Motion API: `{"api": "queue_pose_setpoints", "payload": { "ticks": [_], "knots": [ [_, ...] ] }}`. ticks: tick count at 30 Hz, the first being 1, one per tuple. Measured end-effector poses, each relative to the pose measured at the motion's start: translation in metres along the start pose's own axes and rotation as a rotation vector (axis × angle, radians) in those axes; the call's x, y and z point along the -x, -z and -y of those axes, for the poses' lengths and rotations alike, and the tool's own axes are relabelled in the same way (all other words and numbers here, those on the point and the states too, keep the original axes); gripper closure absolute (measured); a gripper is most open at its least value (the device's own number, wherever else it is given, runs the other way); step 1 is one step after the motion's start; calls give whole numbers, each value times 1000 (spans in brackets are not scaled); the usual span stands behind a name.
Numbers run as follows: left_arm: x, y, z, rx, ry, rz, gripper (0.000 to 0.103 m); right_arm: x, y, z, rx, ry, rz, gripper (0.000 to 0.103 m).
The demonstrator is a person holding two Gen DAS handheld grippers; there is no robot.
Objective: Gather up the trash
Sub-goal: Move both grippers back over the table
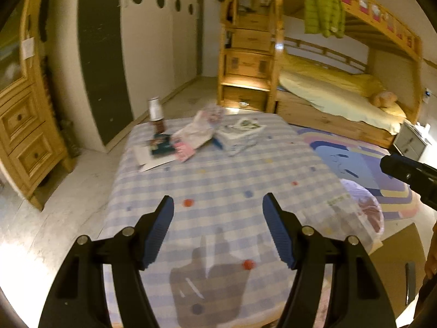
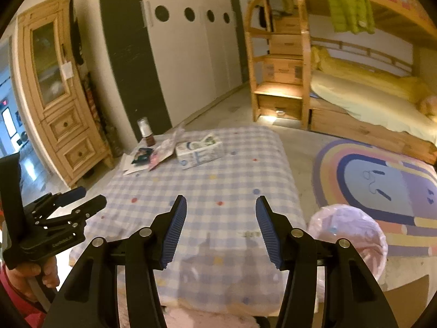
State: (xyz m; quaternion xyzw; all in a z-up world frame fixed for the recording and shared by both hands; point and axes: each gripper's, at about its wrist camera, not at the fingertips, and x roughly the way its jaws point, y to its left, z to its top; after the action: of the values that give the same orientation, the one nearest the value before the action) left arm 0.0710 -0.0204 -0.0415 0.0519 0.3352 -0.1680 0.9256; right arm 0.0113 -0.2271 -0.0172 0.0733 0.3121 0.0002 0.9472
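Note:
A table with a blue-checked cloth (image 1: 218,180) (image 2: 218,180) carries trash at its far end: a bottle (image 1: 156,114) (image 2: 145,131), a dark wrapper (image 1: 161,143) (image 2: 142,155), a pink wrapper (image 1: 183,149), a crumpled white bag (image 1: 198,132) and a tissue pack (image 1: 240,132) (image 2: 199,151). A bin lined with a pink bag (image 1: 364,210) (image 2: 347,235) stands at the table's near right corner. My left gripper (image 1: 218,229) is open and empty above the near cloth; it also shows in the right wrist view (image 2: 87,196). My right gripper (image 2: 221,229) is open and empty; part of its body (image 1: 409,175) shows at the right.
A wooden cabinet (image 1: 24,125) (image 2: 57,90) stands left of the table. A bunk bed with stair drawers (image 1: 251,54) (image 2: 281,63) is at the back right. A rainbow rug (image 2: 382,180) lies right of the table. White wardrobe doors (image 2: 191,54) line the back wall.

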Motion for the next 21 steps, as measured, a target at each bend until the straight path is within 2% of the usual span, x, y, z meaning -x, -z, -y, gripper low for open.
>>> {"api": "queue_pose_setpoints", "payload": {
  "ticks": [11, 21],
  "knots": [
    [-12, -1, -44, 73, -41, -15, 37, -38, -17, -33, 73, -59, -20, 49],
    [-61, -23, -87, 115, -110, -46, 37, -127, -47, -58, 119, -102, -80, 50]
  ]
}}
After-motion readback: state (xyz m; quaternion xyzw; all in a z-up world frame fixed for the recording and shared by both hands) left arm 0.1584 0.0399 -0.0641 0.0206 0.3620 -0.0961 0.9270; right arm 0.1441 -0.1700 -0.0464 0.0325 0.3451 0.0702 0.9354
